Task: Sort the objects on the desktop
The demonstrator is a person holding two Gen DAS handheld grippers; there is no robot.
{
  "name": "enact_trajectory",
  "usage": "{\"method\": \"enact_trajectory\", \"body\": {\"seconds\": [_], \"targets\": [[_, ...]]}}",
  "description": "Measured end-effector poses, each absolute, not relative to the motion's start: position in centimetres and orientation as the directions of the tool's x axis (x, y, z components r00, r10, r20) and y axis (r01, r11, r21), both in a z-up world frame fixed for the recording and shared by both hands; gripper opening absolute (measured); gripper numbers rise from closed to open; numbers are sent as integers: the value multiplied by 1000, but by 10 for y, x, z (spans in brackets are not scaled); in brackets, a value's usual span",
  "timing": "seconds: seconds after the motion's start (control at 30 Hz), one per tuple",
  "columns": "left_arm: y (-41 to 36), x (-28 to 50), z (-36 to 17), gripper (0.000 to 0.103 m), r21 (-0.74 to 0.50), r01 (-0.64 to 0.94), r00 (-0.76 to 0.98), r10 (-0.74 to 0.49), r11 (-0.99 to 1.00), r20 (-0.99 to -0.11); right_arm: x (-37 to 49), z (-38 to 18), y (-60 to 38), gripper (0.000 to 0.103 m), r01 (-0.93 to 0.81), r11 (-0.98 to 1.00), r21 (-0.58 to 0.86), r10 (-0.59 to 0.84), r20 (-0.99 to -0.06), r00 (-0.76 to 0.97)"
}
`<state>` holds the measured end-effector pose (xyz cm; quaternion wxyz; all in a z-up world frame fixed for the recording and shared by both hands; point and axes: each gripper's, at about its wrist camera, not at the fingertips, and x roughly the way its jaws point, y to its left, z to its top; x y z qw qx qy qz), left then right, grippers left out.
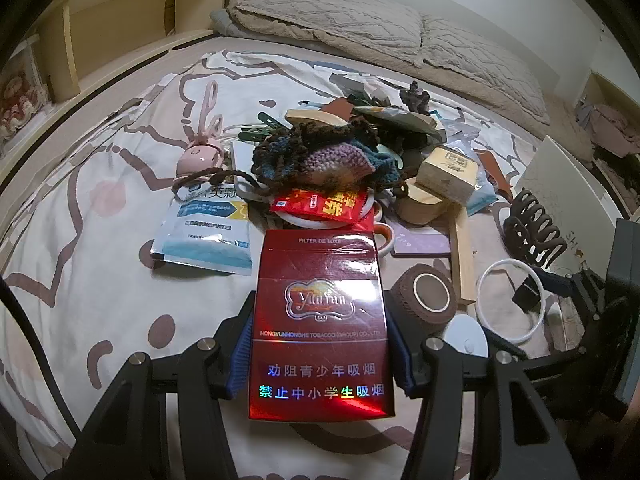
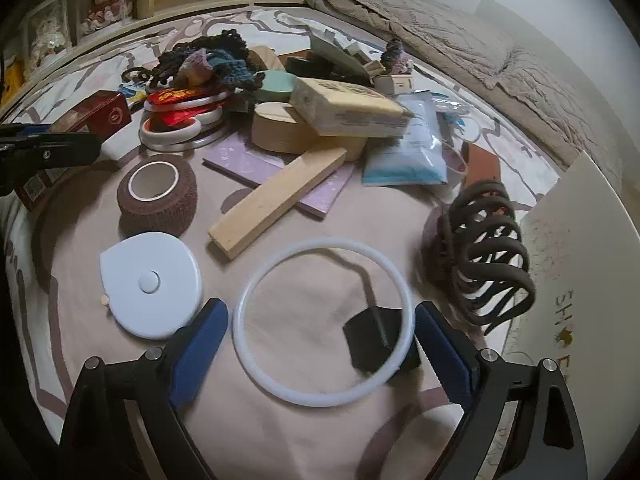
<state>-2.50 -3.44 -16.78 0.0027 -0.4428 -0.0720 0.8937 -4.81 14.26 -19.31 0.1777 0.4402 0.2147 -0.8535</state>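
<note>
Left gripper (image 1: 320, 344) angled down, clenched on red pack (image 1: 320, 320), lifted at centre-bottom of frame. Right gripper (image 2: 322, 344) angled down, released, fingers (image 2: 200, 340) straddling white ring (image 2: 256, 360) flat on the bedsheet (image 2: 300, 440), bottom centre, pads not pressing.

Cigarette pack (image 1: 320, 320) between the left tongs (image 1: 320, 354); tape roll (image 1: 424, 294) just right of it; heap of knitwear (image 1: 316, 156) behind; ring (image 2: 322, 322) between the right tongs (image 2: 322, 354), disc (image 2: 151, 290) to their left, hair claw (image 2: 480, 252) to their right, wooden strip (image 2: 276, 206) behind; all on the bed (image 1: 100, 280).
</note>
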Motion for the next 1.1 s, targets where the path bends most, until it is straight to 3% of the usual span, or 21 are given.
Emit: {"method": "enact_trajectory", "body": {"seconds": [0.03, 0.33, 0.63, 1.1], "targets": [[-35, -25, -168, 56, -133, 61, -607, 69, -989, -791, -48, -192, 144, 83, 490, -845, -214, -112, -826, -553], [-38, -24, -167, 56, -144, 55, -609, 81, -988, -789, -49, -185, 147, 83, 453, -863, -223, -98, -807, -582], [-37, -23, -165, 56, -152, 55, -609, 88, -987, -788, -34, -158, 158, 83, 408, -906, -110, -181, -772, -609], [-37, -22, -165, 56, -153, 49, -609, 92, -987, -788, 9, -182, 145, 84, 396, -918, 7, -217, -845, -489]]}}
